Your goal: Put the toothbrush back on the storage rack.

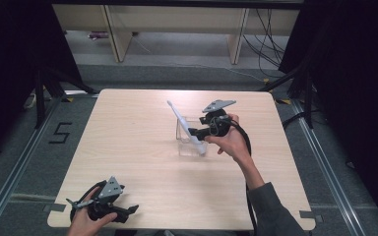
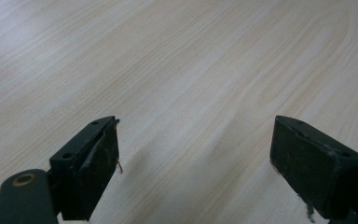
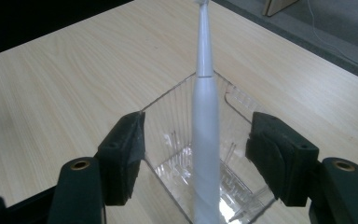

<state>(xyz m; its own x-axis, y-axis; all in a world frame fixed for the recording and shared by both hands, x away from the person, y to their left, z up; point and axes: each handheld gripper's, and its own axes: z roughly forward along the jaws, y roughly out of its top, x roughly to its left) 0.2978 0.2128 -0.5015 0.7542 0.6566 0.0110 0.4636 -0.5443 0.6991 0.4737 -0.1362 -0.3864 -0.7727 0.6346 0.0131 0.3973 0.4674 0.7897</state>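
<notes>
White electric toothbrush (image 3: 204,135) leaning in clear square holder (image 3: 168,121), mid tabletop (image 1: 128,147).
Right gripper (image 3: 196,154) released, jaws wide either side of brush and holder. Left gripper (image 2: 193,158) spread apart, resting low at near-left tabletop corner.

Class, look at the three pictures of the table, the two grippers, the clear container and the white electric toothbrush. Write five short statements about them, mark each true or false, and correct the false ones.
1. The white electric toothbrush stands in the clear container. True.
2. The right gripper is clamped shut on the toothbrush. False: its jaws stand apart on either side of it, with gaps showing.
3. The left gripper holds the container. False: it is open, with bare table between its jaws.
4. The toothbrush leans at a tilt in the high view. True.
5. The left gripper is at the table's far edge. False: it sits near the front left corner.
</notes>
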